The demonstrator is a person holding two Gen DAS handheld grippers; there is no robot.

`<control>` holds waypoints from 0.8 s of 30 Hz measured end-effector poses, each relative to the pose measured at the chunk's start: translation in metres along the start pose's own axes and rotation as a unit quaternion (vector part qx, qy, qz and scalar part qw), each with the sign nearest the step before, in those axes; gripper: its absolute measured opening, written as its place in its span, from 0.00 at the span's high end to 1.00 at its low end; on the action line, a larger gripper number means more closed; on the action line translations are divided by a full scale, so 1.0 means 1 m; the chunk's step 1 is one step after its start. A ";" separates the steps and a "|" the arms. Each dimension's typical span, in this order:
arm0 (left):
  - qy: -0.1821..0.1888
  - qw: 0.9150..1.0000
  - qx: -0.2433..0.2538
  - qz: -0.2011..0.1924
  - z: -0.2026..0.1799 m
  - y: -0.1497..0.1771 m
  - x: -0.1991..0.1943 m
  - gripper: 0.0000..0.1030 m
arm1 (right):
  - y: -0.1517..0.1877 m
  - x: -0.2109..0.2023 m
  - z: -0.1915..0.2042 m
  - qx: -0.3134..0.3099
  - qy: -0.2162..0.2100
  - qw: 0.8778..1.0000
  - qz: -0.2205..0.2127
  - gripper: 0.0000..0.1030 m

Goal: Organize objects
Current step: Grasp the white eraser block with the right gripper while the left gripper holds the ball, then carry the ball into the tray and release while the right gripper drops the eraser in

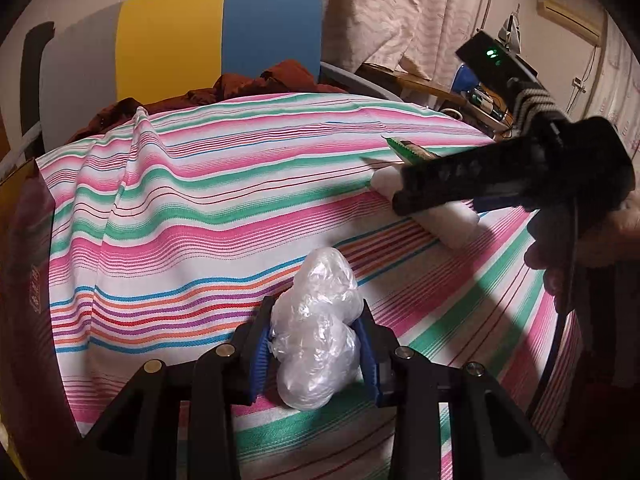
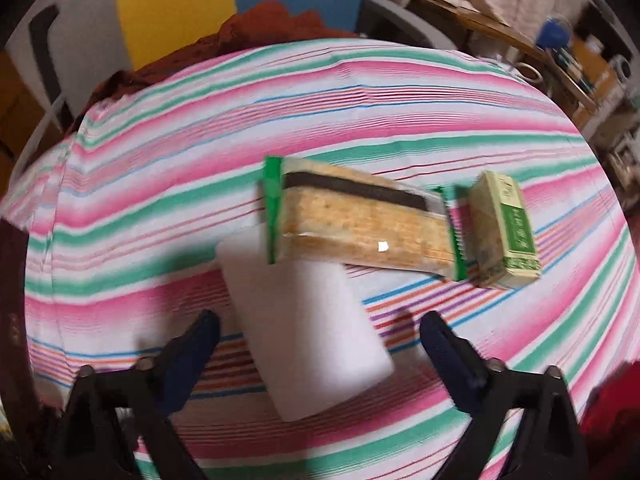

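A crumpled clear plastic bag (image 1: pixel 318 332) sits between the blue pads of my left gripper (image 1: pixel 316 320), which is shut on it just above the striped tablecloth (image 1: pixel 192 208). My right gripper (image 2: pixel 320 332) stands open over a white foam block (image 2: pixel 308 332) lying on the cloth; its fingers do not touch the block. Beyond the block lies a cracker pack (image 2: pixel 360 220) with green ends, and to its right a small green box (image 2: pixel 506 228). In the left wrist view the right gripper (image 1: pixel 400 200) hangs over the white block (image 1: pixel 448 220) at the right.
A yellow and blue chair back (image 1: pixel 216 36) with a dark red cloth (image 1: pixel 256 84) stands behind the table. A cluttered wooden shelf (image 2: pixel 560 60) is at the far right. The left half of the striped cloth (image 2: pixel 140 200) is bare.
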State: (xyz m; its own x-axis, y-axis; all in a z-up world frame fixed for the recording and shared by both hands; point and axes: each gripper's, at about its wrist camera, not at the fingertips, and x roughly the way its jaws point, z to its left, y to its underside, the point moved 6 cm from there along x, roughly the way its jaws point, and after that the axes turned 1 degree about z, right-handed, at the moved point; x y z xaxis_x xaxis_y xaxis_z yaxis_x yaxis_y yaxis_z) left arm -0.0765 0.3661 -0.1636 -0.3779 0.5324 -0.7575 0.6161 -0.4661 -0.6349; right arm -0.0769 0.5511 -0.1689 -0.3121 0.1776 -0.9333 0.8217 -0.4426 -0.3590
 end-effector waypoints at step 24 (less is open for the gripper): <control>-0.001 0.999 -0.023 -0.035 0.014 0.002 -0.106 0.65 | 0.021 -0.033 0.064 -0.133 -0.106 0.985 -0.021 0.44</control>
State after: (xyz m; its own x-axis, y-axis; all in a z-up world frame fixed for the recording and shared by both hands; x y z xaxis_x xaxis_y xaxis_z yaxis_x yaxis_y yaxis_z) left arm -0.0448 0.2986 -0.0866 -0.4230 0.5604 -0.7120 0.6194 -0.3947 -0.6786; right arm -0.0800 0.4796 -0.1465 -0.4178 -0.0083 -0.9085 0.8929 -0.1881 -0.4090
